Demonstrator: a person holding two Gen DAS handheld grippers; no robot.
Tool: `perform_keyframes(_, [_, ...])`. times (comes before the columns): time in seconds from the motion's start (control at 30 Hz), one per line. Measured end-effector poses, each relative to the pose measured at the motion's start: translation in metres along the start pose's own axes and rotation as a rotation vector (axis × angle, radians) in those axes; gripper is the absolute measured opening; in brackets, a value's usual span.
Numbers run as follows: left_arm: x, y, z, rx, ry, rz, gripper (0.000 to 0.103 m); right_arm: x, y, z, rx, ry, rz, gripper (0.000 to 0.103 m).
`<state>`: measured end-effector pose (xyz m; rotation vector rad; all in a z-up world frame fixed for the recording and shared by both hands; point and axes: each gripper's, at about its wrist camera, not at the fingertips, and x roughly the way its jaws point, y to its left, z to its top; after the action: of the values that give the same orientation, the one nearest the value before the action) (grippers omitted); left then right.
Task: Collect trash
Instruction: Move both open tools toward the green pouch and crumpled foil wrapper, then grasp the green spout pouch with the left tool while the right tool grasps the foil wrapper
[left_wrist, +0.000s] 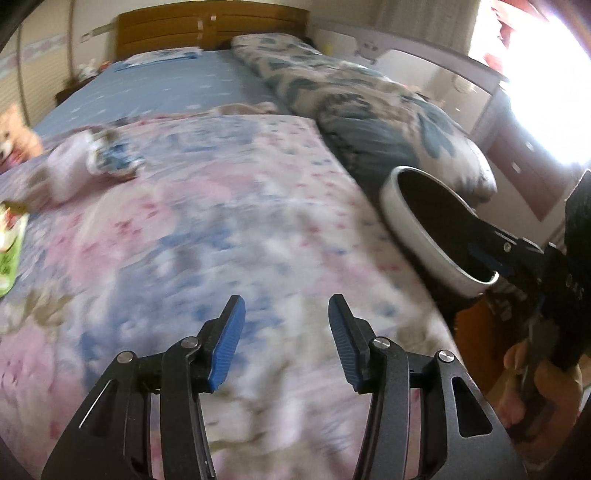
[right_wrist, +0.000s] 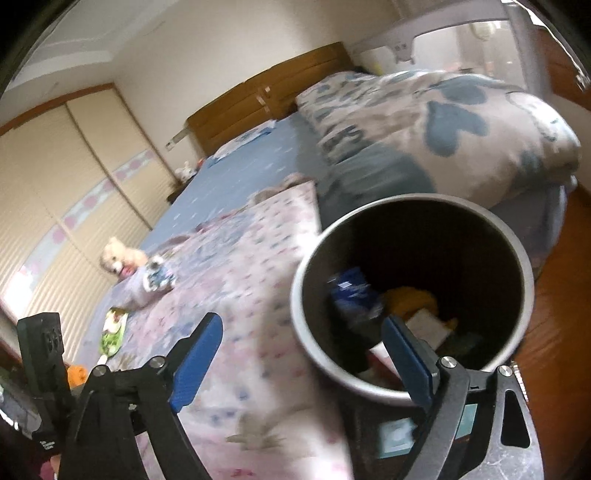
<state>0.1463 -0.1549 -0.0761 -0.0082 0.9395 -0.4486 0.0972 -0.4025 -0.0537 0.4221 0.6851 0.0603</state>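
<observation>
Nearest to the right wrist camera, the right gripper (right_wrist: 301, 345) has its fingers spread wide and holds nothing; one blue pad is over the pink flowered blanket (right_wrist: 240, 280), the other is over the mouth of the trash bin (right_wrist: 303, 332). The bin stands just beside the edge of the bed. Inside it some things already lie: a blue wrapper (right_wrist: 352, 291), something yellow (right_wrist: 410, 301) and a pale piece of paper or card (right_wrist: 428, 325). So I judge that a part of the collecting is done.

The left gripper (left_wrist: 286, 341) is also spread, with nothing between its pads, and it hangs over the blanket, facing along the bed.

Farther on the blanket, well apart from the bin, some trash is left: a green and white packet (right_wrist: 114, 330) near the left edge of the bed, and beyond it a crumpled blue and white wrapper (right_wrist: 159, 277) next to a pale lilac object (right_wrist: 138, 290) which is too blurred to name. Close behind them lies a plush toy (right_wrist: 120, 258); I think it is not trash.

Beyond this I see the blue sheet (left_wrist: 166, 88), a folded quilt with blue shapes (left_wrist: 351, 96) on the right side, and the wooden headboard (left_wrist: 210, 27). The task looks to be partly finished, and at least two pieces still wait.
</observation>
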Motion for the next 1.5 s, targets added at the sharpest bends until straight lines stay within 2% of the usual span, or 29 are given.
perform_keyframes(0.17, [-0.014,0.031,-0.010,-0.051,-0.024,0.046,0.053,0.022,0.035,-0.009,-0.047,0.048,0.049,0.094])
perform_keyframes(0.57, [-0.040,0.107,-0.030,-0.183,-0.051,0.157,0.054,0.062,0.099,-0.020,-0.136,0.106,0.133,0.095])
perform_keyframes(1.13, [-0.064,0.187,-0.031,-0.303,-0.095,0.291,0.056,0.123,0.169,-0.021,-0.229,0.160,0.208,0.095])
perform_keyframes(1.5, [-0.075,0.226,-0.012,-0.315,-0.136,0.377,0.071,0.174,0.203,-0.006,-0.264,0.193,0.225,0.095])
